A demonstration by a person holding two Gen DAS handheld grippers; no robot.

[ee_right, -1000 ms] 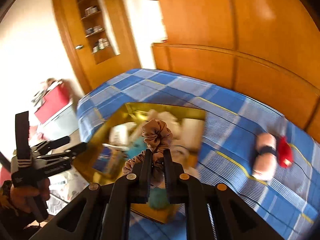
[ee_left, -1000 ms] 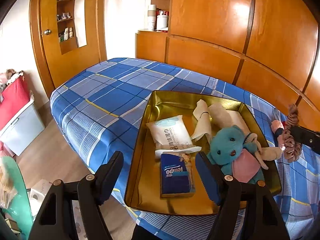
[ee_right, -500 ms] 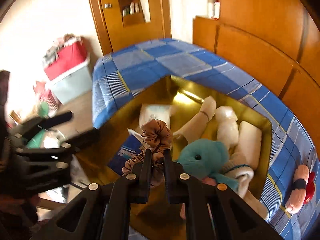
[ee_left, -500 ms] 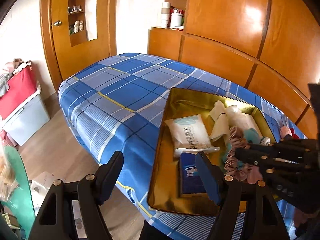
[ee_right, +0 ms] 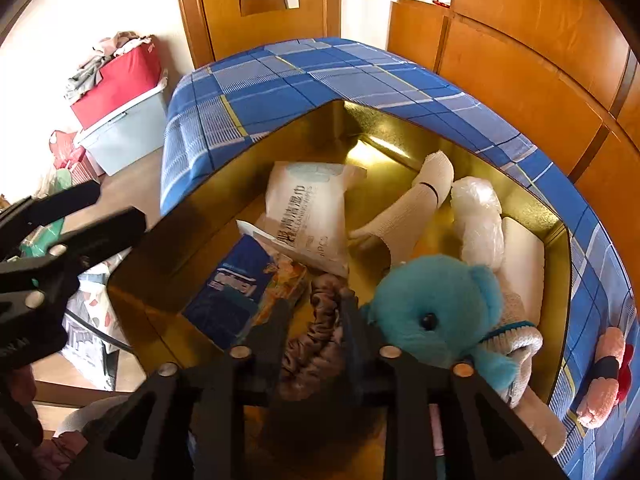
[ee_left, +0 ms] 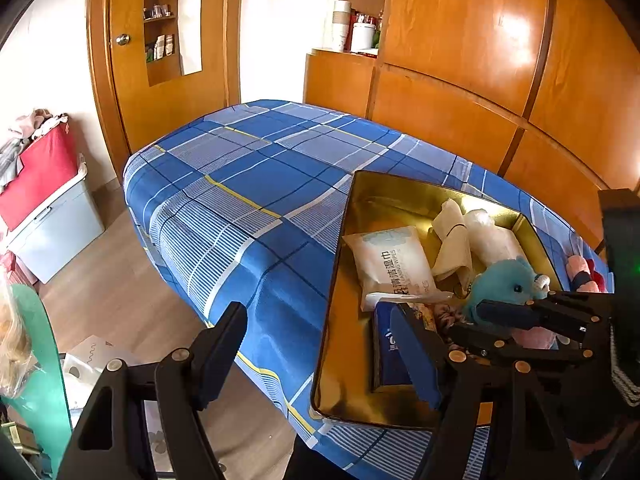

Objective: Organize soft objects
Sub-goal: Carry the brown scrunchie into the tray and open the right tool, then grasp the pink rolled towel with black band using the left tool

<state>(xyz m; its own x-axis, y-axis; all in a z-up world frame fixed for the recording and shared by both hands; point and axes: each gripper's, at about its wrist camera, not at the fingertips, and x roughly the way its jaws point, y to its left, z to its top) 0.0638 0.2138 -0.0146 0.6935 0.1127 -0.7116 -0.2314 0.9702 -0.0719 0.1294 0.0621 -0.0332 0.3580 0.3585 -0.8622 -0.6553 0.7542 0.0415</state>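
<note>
A gold tin tray [ee_right: 224, 216] [ee_left: 340, 320] lies on the blue plaid bed. It holds a white wipes pack [ee_right: 308, 208], a blue tissue pack [ee_right: 236, 284], a sock [ee_right: 416, 204], a bubble-wrap roll [ee_right: 478, 216] and a teal plush [ee_right: 424, 316] [ee_left: 504, 284]. My right gripper [ee_right: 314, 302] [ee_left: 466, 320] reaches down into the tray; its jaws are opening. The brown scrunchie [ee_right: 316, 340] lies loose between them on the tray floor. My left gripper [ee_left: 316, 316] hovers open and empty over the tray's left edge.
A pink plush toy [ee_right: 604, 376] lies on the bed right of the tray. Wooden panelling runs behind the bed. On the floor to the left stands a pale storage box with a red lid [ee_left: 44, 200], near a wooden door [ee_left: 168, 40].
My right gripper came down into the tray with the scrunchie and its jaws parted, so the scrunchie now rests beside the teal plush. My left gripper drifted slightly left of the tray.
</note>
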